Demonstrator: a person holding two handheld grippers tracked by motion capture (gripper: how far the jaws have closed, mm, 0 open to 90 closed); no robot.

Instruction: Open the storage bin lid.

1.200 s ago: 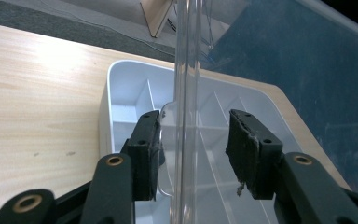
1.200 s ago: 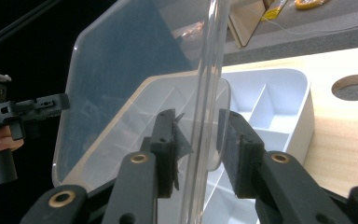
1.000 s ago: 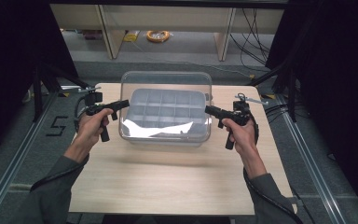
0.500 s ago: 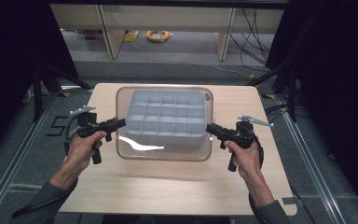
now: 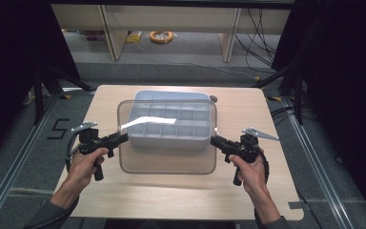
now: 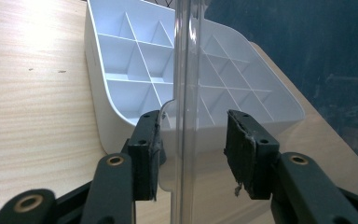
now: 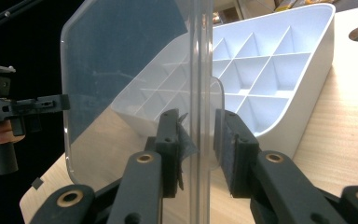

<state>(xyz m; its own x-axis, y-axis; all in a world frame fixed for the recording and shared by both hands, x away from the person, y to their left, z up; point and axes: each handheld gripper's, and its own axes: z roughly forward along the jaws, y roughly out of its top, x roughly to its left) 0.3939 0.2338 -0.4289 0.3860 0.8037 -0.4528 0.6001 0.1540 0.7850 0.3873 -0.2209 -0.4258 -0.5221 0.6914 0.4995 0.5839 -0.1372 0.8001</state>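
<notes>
black "5" marked on the floor (image 5: pixel 59 129)

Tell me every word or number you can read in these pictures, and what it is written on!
"5" stands in black on the grey floor left of the table.
The clear lid, the white divided tray and both grippers carry no words or numbers that can be read.
Things on the floor behind the table are too small and blurred to read.
</notes>
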